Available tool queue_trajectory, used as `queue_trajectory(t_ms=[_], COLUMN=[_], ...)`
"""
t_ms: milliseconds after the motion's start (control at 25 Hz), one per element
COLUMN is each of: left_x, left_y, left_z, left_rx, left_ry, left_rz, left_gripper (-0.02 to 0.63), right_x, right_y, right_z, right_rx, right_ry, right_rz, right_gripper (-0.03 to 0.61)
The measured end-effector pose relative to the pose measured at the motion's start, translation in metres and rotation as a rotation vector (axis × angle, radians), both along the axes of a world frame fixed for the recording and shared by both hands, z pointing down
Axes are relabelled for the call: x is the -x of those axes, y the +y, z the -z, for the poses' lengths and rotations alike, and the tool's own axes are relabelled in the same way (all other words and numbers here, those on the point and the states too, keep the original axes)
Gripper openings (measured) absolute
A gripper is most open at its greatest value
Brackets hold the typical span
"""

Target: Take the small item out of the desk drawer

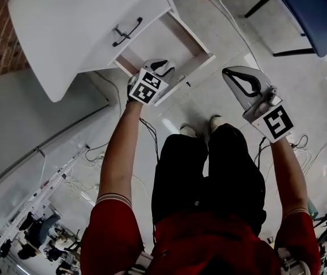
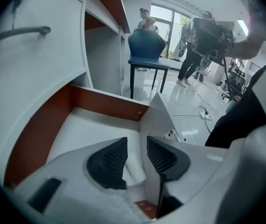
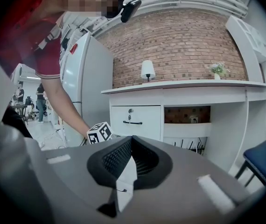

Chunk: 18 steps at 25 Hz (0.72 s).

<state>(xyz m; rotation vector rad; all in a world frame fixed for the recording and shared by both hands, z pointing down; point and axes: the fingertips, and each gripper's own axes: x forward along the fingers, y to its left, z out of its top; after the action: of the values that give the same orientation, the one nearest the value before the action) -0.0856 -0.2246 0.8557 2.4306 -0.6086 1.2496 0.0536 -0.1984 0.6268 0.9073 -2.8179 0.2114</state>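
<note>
The white desk drawer (image 1: 193,43) stands pulled out, its inside pale with red-brown side walls (image 2: 35,134). My left gripper (image 1: 160,66) reaches over the drawer's front edge. In the left gripper view its jaws (image 2: 136,141) stand open, and a small white roll-shaped item (image 2: 135,168) lies between the dark ribbed pads in the drawer's near corner. I cannot tell whether a pad touches it. My right gripper (image 1: 235,76) hovers over the floor to the right of the drawer, shut and holding nothing (image 3: 131,141).
The white desk (image 1: 66,27) has a shut drawer with a black handle (image 1: 127,32) above the open one. A blue chair (image 1: 312,10) stands at the far right. Cables (image 1: 149,130) trail over the floor. People stand far behind the chair (image 2: 144,45).
</note>
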Motion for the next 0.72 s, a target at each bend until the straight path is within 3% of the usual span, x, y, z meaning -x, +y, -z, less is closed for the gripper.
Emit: queue_trajectory(t_ms=[720], left_x=[-0.004], left_y=[-0.008], left_z=[-0.097], left_rx=[0.189], left_ry=[-0.253], left_rz=[-0.021], left_gripper=[0.167], right_x=[-0.044], right_y=[0.001], right_z=[-0.033], right_rx=[-0.01], right_ry=[-0.012], right_rz=[-0.047], right_gripper=[0.014])
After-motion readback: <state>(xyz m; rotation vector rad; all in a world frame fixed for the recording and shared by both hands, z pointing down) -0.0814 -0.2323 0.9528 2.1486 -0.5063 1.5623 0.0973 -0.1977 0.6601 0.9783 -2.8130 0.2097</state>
